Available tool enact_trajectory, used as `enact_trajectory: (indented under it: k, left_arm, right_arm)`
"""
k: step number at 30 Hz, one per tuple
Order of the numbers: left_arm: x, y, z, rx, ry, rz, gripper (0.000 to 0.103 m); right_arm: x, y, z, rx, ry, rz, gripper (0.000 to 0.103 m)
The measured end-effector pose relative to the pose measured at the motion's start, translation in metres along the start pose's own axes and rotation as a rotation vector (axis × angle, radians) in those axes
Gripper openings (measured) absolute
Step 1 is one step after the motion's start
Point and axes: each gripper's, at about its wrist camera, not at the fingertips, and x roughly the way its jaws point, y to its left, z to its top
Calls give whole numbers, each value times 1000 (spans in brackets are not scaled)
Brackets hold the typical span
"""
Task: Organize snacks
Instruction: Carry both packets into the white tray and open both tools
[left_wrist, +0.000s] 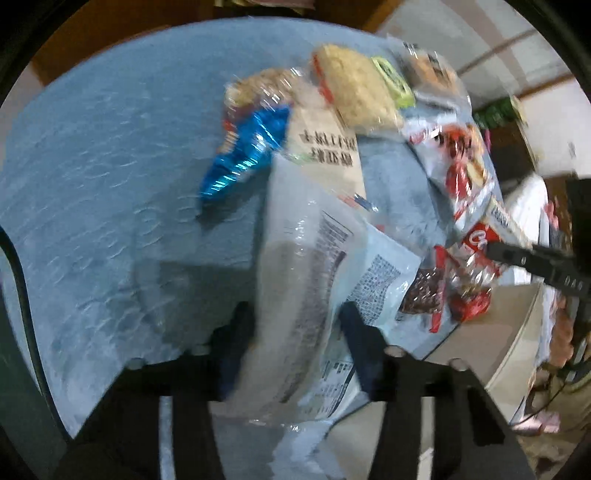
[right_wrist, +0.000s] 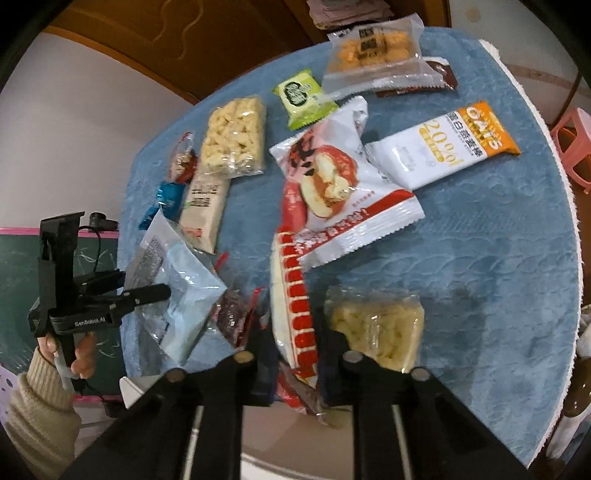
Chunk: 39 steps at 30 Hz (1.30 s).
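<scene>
Spread over a round table, a blue quilted cloth (right_wrist: 480, 258), strewn with snacks. At its near edge, the right gripper (right_wrist: 297, 354), pointing steeply down, clamped on a long white packet with a red barred edge (right_wrist: 295, 295), one finger either side of its lower end. To the left, the left gripper (left_wrist: 299, 328), held by a hand (right_wrist: 83, 356) in a cream knitted sleeve, closed on a pale blue see-through packet (left_wrist: 306, 258) with small print on its back; packet partly lifted off the cloth's edge, crumpled between the fingers. Mid-cloth, a big white packet with a red fruit picture (right_wrist: 343, 192), overlapping the top of the red-barred one. Just right of it, a white bar wrapper with an orange end (right_wrist: 443, 147). At the far edge, a clear packet of orange biscuits (right_wrist: 373, 55), lying over a dark brown wrapper (right_wrist: 439, 74). Two clear packs of pale puffed pieces: one far left (right_wrist: 236, 140), one just beside the right gripper (right_wrist: 380, 332). Below the far one, a beige bar (right_wrist: 205, 206). Smaller still, a green packet (right_wrist: 301, 96) and a blue foil sweet (right_wrist: 164, 203).
</scene>
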Motion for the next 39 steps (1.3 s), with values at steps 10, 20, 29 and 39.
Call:
enact_trajectory:
  k: [10,20,29,39]
  left_arm:
    - [-89,-26,-36,-72,-216,62,20]
    - [-210,-90,-101,-24,-441,72,20]
    - [-217,-165,-181,147,-430,106,20]
    - [-146,-188,-220,246,-265,206,20]
  right_arm:
    - [-71,29,-9,-27,-174,16,14]
    - [-170,76,-75,-111,-355,24,14]
    - [-186,89,-156,-114,-347,-45,14]
    - [-136,85,-213,-120,-193,-170,17]
